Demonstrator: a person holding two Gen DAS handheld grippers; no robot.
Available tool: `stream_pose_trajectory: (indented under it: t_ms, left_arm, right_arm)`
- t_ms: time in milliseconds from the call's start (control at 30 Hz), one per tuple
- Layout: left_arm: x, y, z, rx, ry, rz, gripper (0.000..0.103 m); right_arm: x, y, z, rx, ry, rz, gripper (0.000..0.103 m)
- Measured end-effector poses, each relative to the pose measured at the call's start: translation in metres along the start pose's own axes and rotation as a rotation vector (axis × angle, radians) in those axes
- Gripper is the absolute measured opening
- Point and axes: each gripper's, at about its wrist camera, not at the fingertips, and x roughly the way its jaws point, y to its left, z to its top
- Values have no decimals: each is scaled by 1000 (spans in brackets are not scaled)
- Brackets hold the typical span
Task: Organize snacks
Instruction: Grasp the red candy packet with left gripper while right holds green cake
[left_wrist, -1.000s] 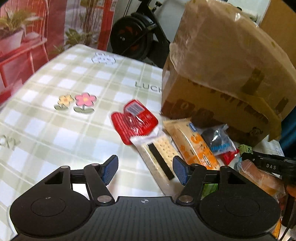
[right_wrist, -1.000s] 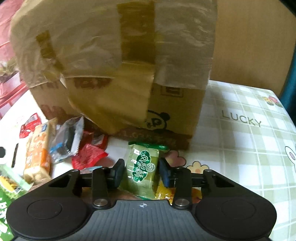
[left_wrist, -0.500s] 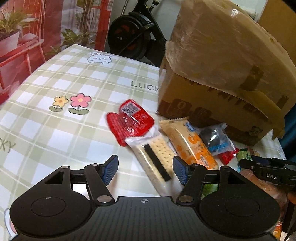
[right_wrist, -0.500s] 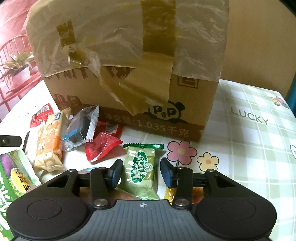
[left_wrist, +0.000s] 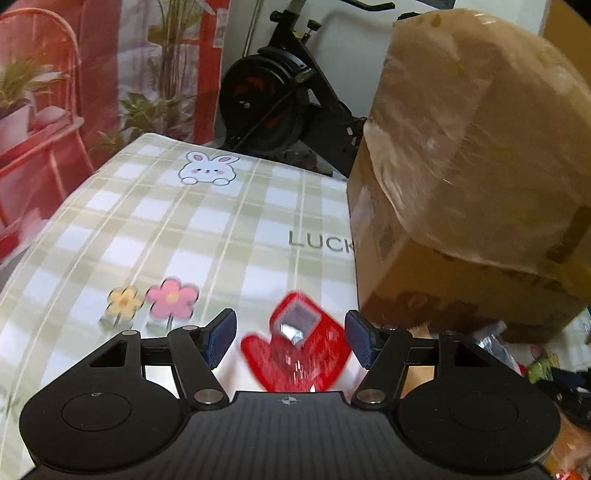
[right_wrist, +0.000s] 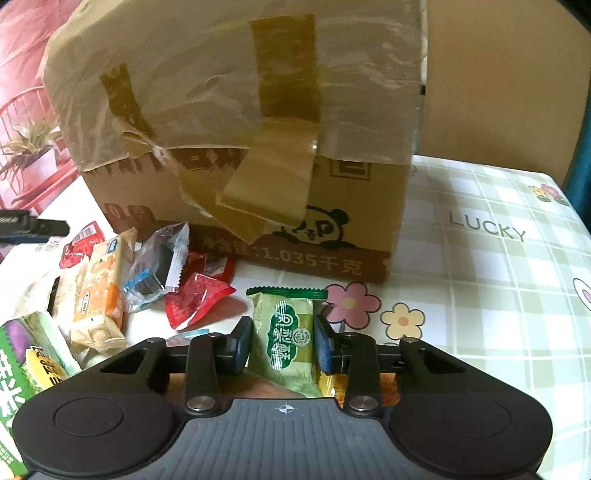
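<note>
Right gripper (right_wrist: 283, 345) jaws just closing, clamped on green snack packet (right_wrist: 286, 341); left gripper (left_wrist: 290, 341) open over red packet (left_wrist: 299, 347) near table's left edge.

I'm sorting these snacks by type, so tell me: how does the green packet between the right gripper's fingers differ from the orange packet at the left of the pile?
The green packet carries a round emblem; the orange packet has a blue corner label. The green packet lies apart from the pile, between the right gripper's fingers; the orange packet lies among other wrappers. Both are sealed, pillow-style snack packs on the tablecloth.
</note>
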Motion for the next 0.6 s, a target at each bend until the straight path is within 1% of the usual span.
stream_pose_trajectory:
  t_ms: [133, 267, 333, 500, 600]
  left_arm:
    - [22, 7, 9, -27, 31, -56, 67]
    - [28, 7, -1, 0, 58, -98, 67]
    - [22, 7, -10, 25, 53, -84, 67]
    - [7, 9, -28, 81, 48, -77, 69]
    - [6, 4, -31, 113, 41, -63, 75]
  right_arm:
    - [-1, -3, 0, 15, 0, -1, 33]
    - [-2, -3, -2, 23, -1, 6, 33]
    - [-2, -4, -1, 27, -1, 11, 33]
    - [-3, -4, -2, 27, -5, 18, 33]
    - [-2, -4, -2, 31, -6, 18, 33]
